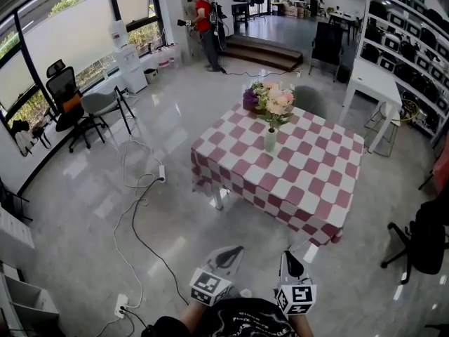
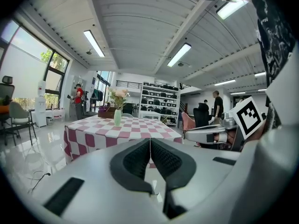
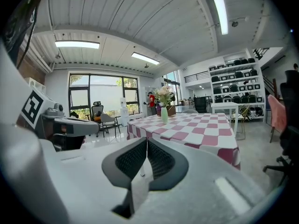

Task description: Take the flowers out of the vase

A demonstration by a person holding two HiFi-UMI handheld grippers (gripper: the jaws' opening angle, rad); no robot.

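Note:
A bunch of pink and cream flowers (image 1: pixel 276 101) stands upright in a pale green vase (image 1: pixel 270 140) near the middle of a table (image 1: pixel 309 181) with a red-and-white checked cloth. The vase (image 2: pixel 117 117) and the flowers (image 2: pixel 118 94) show far off in the left gripper view, and the vase (image 3: pixel 164 115) likewise in the right gripper view. My left gripper (image 1: pixel 226 256) and right gripper (image 1: pixel 292 263) are held low at the bottom of the head view, well short of the table. Both are shut, pads together, with nothing between them (image 2: pixel 150 143) (image 3: pixel 146 144).
A dark box with purple flowers (image 1: pixel 250 101) sits at the table's far edge. Cables and a power strip (image 1: pixel 121 305) lie on the floor to the left. Office chairs (image 1: pixel 70 104) stand by the windows, a black chair (image 1: pixel 424 241) at right, a white desk (image 1: pixel 375 83) and shelves behind. A person (image 1: pixel 203 27) stands far back.

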